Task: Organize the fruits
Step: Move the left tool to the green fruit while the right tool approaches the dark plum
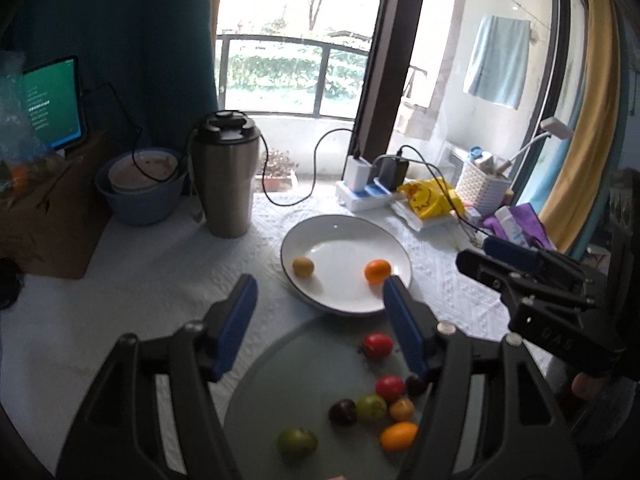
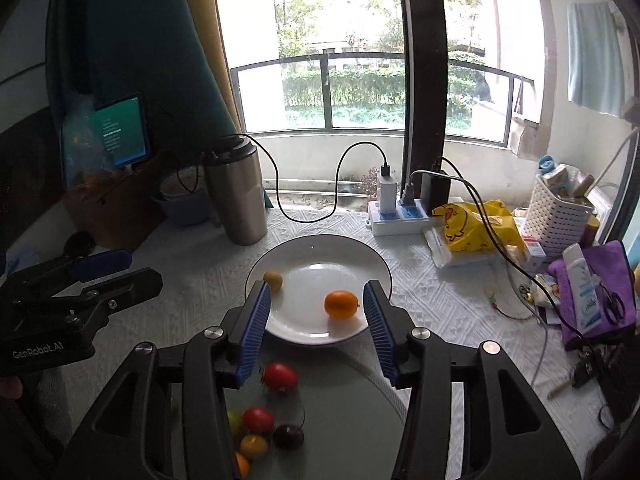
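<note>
A: While both tools hang over the table, what sits between the fingers of the left gripper?

B: Nothing; its jaws stand parted and empty. Beyond its tips lies the round white ceramic plate, holding a small orange kumquat near the right finger and a dull yellow-green round fruit.

A: And the right gripper?

B: Released too, gripping nothing; the kumquat shows between its blue pads, farther off on the plate. Below both jaws, the grey glass disc carries a red cherry tomato and other small fruits.
</note>
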Demonstrator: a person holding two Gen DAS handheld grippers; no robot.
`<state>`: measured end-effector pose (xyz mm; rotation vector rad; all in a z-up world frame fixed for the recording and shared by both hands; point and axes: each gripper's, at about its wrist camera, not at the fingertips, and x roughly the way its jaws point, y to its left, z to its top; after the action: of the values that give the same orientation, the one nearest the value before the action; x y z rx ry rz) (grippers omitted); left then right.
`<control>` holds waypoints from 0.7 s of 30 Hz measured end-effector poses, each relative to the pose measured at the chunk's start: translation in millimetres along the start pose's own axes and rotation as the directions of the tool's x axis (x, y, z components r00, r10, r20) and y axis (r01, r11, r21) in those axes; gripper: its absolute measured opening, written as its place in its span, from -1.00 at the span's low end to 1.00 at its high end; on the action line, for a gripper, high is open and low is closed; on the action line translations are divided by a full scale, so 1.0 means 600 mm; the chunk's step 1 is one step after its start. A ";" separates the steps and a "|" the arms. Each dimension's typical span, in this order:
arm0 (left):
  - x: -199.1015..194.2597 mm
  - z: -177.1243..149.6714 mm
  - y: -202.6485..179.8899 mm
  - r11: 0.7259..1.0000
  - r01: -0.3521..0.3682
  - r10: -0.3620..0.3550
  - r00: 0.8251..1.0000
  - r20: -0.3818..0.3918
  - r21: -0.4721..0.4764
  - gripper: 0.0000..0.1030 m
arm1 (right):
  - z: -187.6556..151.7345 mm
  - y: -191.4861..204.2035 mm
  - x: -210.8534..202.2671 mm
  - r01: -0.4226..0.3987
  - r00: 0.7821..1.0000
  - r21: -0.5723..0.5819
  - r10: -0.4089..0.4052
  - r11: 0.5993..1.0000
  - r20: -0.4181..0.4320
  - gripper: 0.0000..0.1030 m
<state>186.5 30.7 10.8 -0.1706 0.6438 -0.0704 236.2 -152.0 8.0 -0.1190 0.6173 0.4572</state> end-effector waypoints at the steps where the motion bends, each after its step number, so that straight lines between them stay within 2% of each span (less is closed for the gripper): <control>1: -0.005 -0.004 -0.001 1.000 0.003 -0.003 1.000 0.002 0.000 0.30 | -0.005 0.000 -0.006 0.001 1.000 -0.001 -0.001 1.000 -0.002 0.00; 10: -0.025 -0.054 -0.008 1.000 0.014 -0.014 1.000 -0.014 0.002 0.30 | -0.044 0.007 -0.035 0.009 1.000 -0.010 -0.009 1.000 -0.014 0.00; 21: -0.015 -0.117 0.006 0.999 0.000 -0.002 0.997 -0.073 -0.032 0.30 | -0.098 0.010 -0.030 0.014 0.997 -0.012 -0.015 1.000 -0.071 0.00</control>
<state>137.1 25.6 -39.7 -0.2000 0.7177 -0.0677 189.2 -167.8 -29.0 -0.1512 0.6833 0.4436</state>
